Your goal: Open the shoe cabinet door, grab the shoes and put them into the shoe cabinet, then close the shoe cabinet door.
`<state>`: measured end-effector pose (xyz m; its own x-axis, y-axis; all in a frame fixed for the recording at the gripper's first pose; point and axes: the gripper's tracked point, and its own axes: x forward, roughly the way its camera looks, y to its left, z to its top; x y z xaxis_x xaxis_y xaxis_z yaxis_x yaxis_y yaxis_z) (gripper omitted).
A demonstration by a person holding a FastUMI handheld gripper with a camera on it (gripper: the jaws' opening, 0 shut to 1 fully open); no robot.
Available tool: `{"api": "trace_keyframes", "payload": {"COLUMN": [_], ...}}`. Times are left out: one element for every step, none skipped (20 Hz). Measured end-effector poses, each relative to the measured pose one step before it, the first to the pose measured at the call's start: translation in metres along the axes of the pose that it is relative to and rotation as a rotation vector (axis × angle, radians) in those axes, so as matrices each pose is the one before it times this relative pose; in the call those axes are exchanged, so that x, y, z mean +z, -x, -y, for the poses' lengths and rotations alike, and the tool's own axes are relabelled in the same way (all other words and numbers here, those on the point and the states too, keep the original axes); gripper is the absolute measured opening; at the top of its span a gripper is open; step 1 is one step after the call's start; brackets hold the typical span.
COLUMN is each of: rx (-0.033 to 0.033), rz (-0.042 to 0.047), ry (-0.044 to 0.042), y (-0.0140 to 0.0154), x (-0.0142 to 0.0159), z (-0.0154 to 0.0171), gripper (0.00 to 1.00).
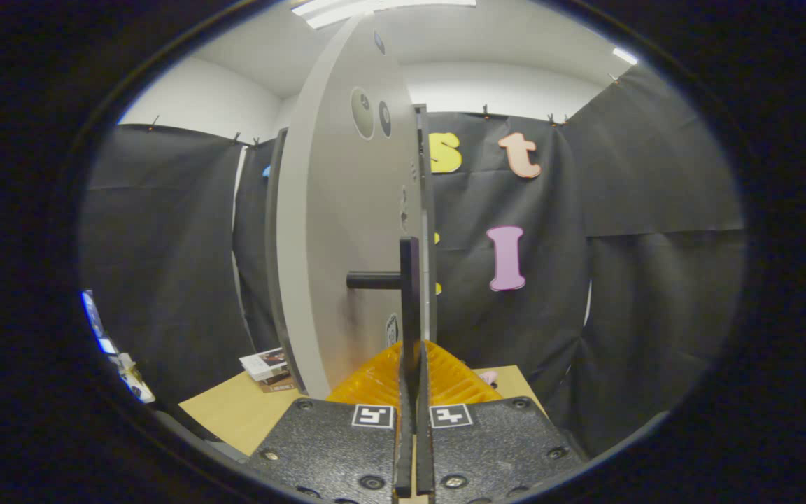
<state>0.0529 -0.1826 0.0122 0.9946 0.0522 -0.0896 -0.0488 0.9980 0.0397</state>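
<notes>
The pale grey shoe cabinet door [340,231] stands upright just ahead of me, swung so I see it almost edge-on, with its face to the left of the fingers. Its black bar handle [408,280] runs vertically on a short post sticking out from the door. My gripper [411,357] is shut on the lower end of that handle, and the bar rises from between the two fingers. A small pink object [488,377] peeks out just right of the fingers on the table; I cannot tell what it is.
The cabinet stands on a light wooden table [235,413]. A small stack of booklets [268,367] lies at the door's left foot. The cabinet's dark frame [273,231] shows behind the door's left edge. Black cloth walls close in all around.
</notes>
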Motion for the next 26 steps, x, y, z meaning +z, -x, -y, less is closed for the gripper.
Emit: {"api": "trace_keyframes", "payload": {"rx": [0.01744,0.01283,0.00132,0.00296,0.00311,0.002,0.00013,-0.00562,-0.01127,-0.01983,-0.03059,-0.01495,-0.00907,-0.00569,-0.00952,-0.00824,-0.00147,-0.00933,-0.01094,-0.00744,-0.00047,0.00465,-0.00281,-0.00837,-0.00803,-0.00199], "rz": [-0.00371,0.00588,0.00039,0.00056,0.00253,0.00242,0.00312,-0.00355,-0.00681,-0.01433,-0.00624,0.00751,0.01448,0.00819,-0.00408,-0.00508,-0.00207,0.00729,0.00266,0.00238,0.00324,0.0068,0.01458,0.01025,0.00209,-0.00026], "ry": [-0.01811,-0.00763,0.00697,-0.00433,-0.00326,-0.00068,-0.00522,-0.00116,0.0107,0.00812,0.00775,-0.00423,-0.01249,-0.016,-0.01675,-0.01824,-0.00852,-0.01282,-0.00718,-0.00966,-0.00756,-0.00433,0.00194,0.00664,0.00703,0.00244], "y": [-0.00073,-0.0019,0.0009,0.00026,0.00063,0.00066,0.00036,0.00165,0.00258,0.00722,0.00888,0.00945,0.00935,0.00813,0.00941,0.00921,0.00774,0.00925,0.00555,0.00842,0.00595,0.00706,0.00592,0.00349,0.00304,0.0023], "x": [0.00104,-0.0024,0.00112,-0.00018,-0.0001,-0.0006,-0.00055,-0.00316,-0.00275,-0.00343,-0.00402,-0.0021,-0.00101,-0.00193,-0.00682,-0.00888,-0.00556,-0.00521,-0.00239,-0.00496,-0.00292,-0.0029,-0.00167,-0.00201,-0.00553,-0.00841], "z": [0.00182,0.00133,0.00351,0.00264,0.00068,0.00014,0.00127,0.00256,0.00409,0.00532,0.00923,0.00644,0.00349,0.0028,0.00471,0.00464,0.00182,0.00299,0.00215,0.00067,-0.00354,-0.00596,-0.00604,-0.00443,-0.0064,-0.01008], "gripper": [0.05,0.04,0.04,0.04,0.04,0.04,0.04,0.04,0.04,0.04,0.07,0.19,0.31,0.42,0.54,0.66,0.77,0.89,1.0,1.0,1.0,1.0,1.0,1.0,1.0,1.0]}}
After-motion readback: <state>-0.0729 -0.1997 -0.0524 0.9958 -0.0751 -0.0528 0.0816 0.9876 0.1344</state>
